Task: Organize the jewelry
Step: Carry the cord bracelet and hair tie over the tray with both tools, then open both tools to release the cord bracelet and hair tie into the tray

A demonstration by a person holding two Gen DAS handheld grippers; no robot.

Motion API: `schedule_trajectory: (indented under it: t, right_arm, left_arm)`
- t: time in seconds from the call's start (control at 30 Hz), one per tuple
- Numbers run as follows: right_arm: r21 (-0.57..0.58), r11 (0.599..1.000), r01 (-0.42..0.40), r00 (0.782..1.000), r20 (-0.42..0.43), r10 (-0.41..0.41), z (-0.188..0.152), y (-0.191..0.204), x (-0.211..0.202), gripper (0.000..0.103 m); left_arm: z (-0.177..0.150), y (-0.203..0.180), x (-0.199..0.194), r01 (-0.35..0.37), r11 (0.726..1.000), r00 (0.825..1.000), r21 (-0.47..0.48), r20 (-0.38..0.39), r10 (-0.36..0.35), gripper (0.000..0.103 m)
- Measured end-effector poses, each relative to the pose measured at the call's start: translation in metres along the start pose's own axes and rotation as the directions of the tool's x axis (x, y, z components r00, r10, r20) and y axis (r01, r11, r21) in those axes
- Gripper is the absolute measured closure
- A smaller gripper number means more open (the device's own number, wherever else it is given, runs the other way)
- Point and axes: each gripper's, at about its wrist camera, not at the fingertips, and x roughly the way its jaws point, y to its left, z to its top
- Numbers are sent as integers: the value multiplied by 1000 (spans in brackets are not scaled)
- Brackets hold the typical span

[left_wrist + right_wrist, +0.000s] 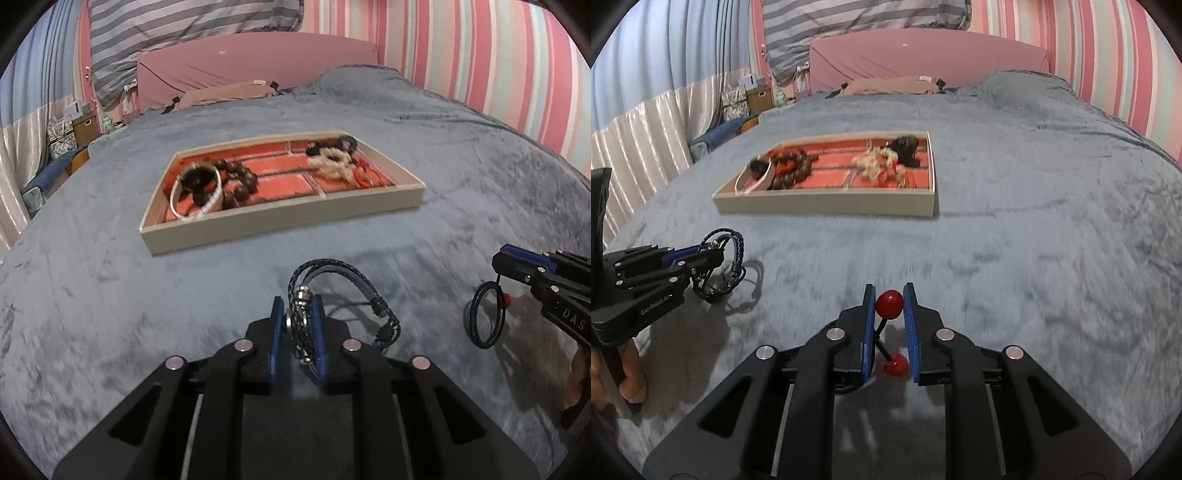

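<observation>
- Left wrist view: the left gripper (pixel 299 325) is clenched on a braided bracelet (pixel 340 291), pinched near its metal clasp; the loops spill out toward 1 o'clock, above the grey blanket (pixel 110 295).
- The bracelet looks light, floppy and springy. The clasp end is the firmest place to hold it; the loose loops may snag on the tray wall.
- The tray (pixel 280 218) lies at 12 o'clock, well apart, with a bead bracelet (pixel 240 181) and a white bangle (pixel 195 199) in its left section.
- At 3 o'clock the right gripper (pixel 517 273) carries a thin black cord loop (pixel 487 314).
- Right wrist view: the right gripper (pixel 889 310) is clamped on the cord's red bead (pixel 888 303); a second red bead (pixel 894 363) hangs below.
- The round bead looks hard and smooth, so it could slip or roll; the cord is limp.
- The tray (pixel 827 205) is at 11 o'clock and the left gripper (pixel 713 254) at 9 o'clock.
</observation>
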Motion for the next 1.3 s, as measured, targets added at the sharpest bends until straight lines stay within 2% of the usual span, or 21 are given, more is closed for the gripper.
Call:
schedule_trajectory:
  t: [0.13, 0.37, 0.53, 0.77, 0.93, 1.13, 1.2, 1.23, 1.3]
  right_arm:
    - [12, 1000, -11, 999, 33, 10, 27, -2, 7, 87]
    - [-1, 1000, -8, 995, 95, 8, 96, 1, 29, 87]
    - [-14, 1000, 6, 996, 85, -5, 127, 9, 64, 87]
    - [-25, 999, 24, 999, 21, -24, 122, 7, 117, 87]
    - [1, 999, 33, 999, -21, -33, 113, -5, 139, 87]
    - [-6, 999, 50, 997, -54, -50, 105, -10, 148, 86]
    - [6, 999, 38, 997, -61, -38, 104, -12, 147, 78]
    - [6, 999, 37, 997, -63, -37, 104, -13, 147, 68]
    - [-7, 999, 31, 998, -61, -32, 103, -13, 144, 65]
  left_arm:
    - [23, 13, 7, -18, 1000, 1000, -20, 22, 18, 87]
    - [72, 35, 27, -85, 996, 995, -36, 47, 87, 88]
    - [94, 54, 56, -114, 992, 993, -57, 24, 116, 88]
    - [96, 75, 103, -149, 984, 989, -98, -32, 147, 87]
    - [95, 78, 109, -146, 985, 989, -92, -36, 143, 87]
    - [89, 77, 105, -144, 986, 989, -79, -44, 141, 85]
    - [87, 77, 103, -142, 987, 989, -82, -51, 138, 85]
    - [86, 77, 102, -147, 986, 988, -83, -59, 143, 84]
    - [84, 77, 99, -149, 985, 988, -85, -60, 144, 80]
